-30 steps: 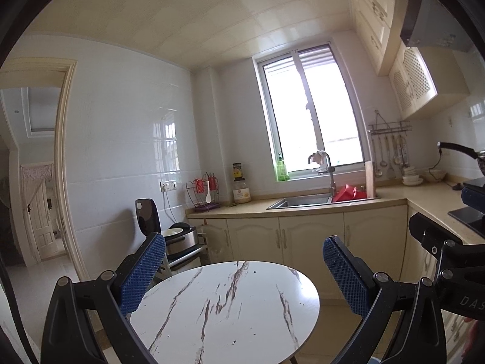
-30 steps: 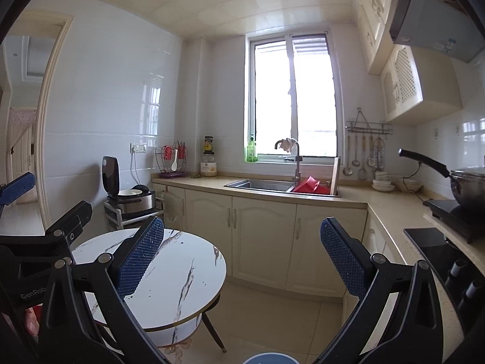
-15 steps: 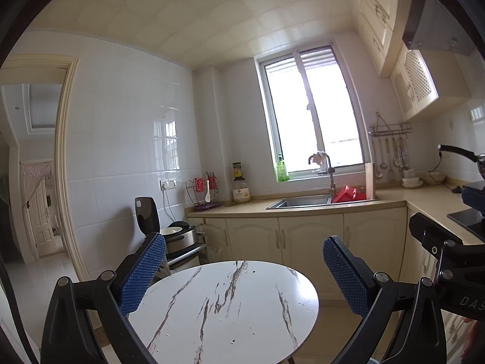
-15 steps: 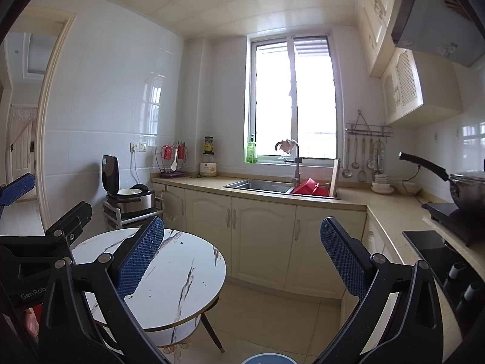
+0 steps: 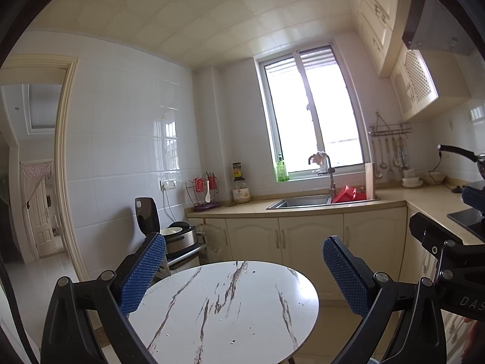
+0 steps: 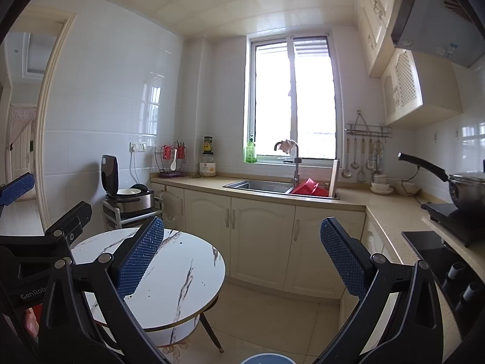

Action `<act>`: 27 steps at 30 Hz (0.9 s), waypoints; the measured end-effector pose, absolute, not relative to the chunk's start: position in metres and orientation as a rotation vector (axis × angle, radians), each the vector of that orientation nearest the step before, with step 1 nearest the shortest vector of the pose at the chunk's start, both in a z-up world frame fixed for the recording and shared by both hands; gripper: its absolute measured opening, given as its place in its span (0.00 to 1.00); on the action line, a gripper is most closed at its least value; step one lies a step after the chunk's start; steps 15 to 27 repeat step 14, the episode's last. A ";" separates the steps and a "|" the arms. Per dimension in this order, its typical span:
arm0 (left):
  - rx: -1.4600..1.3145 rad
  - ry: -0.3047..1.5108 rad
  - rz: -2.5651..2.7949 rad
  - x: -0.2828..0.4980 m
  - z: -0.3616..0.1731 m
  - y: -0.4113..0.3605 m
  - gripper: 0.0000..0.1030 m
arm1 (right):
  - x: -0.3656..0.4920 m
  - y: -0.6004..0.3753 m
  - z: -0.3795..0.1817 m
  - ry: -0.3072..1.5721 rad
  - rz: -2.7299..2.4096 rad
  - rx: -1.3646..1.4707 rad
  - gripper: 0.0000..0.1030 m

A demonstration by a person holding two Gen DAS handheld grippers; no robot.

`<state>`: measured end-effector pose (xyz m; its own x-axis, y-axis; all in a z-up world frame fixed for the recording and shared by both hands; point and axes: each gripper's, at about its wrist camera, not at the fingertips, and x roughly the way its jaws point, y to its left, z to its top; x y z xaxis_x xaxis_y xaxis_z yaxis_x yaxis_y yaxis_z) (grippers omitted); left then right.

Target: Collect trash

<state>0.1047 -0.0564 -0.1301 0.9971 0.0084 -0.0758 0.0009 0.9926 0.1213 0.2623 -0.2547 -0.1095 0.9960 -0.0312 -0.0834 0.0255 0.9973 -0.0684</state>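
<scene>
Two grippers are held up side by side over a small kitchen, each with its jaws spread wide and nothing between them. The left gripper (image 5: 244,268) hangs above a round marble-patterned bench (image 5: 230,309), whose top carries only a few dark specks; no clear piece of trash can be made out on it in either view. The right gripper (image 6: 241,248) sits further right, so its camera shows that bench (image 6: 182,276) off to the left along with its dark legs and the tiled floor (image 6: 266,312), which the left view barely shows. Only the right view shows a blue-rimmed round thing (image 6: 268,358) at the bottom edge on the floor; what it is cannot be told. The right view also takes in the whole pan (image 6: 463,188) on a black cooker at the far right, where the left view catches just its handle. Only the left view looks well through the doorway (image 5: 39,200) into a hall with a white door. Both views share the sink (image 5: 298,202) under the window, a red tub (image 5: 347,194) beside the tap, a green bottle (image 5: 282,170) on the sill, and an open rice cooker (image 5: 177,236) on a low rack. Each camera sees part of the other gripper at its edge.
</scene>
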 end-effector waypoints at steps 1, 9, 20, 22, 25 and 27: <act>0.122 0.074 0.004 0.104 -0.131 -0.057 0.99 | 0.263 -0.255 -0.110 0.085 -0.028 -0.067 1.00; 0.122 0.074 0.004 0.104 -0.131 -0.057 0.99 | 0.263 -0.256 -0.109 0.083 -0.029 -0.068 1.00; 0.121 0.076 0.006 0.103 -0.132 -0.056 0.99 | 0.263 -0.256 -0.109 0.086 -0.032 -0.067 1.00; 0.121 0.076 0.006 0.103 -0.132 -0.056 0.99 | 0.263 -0.256 -0.109 0.086 -0.032 -0.067 1.00; 0.121 0.076 0.006 0.103 -0.132 -0.056 0.99 | 0.263 -0.256 -0.109 0.086 -0.032 -0.067 1.00; 0.121 0.076 0.006 0.103 -0.132 -0.056 0.99 | 0.263 -0.256 -0.109 0.086 -0.032 -0.067 1.00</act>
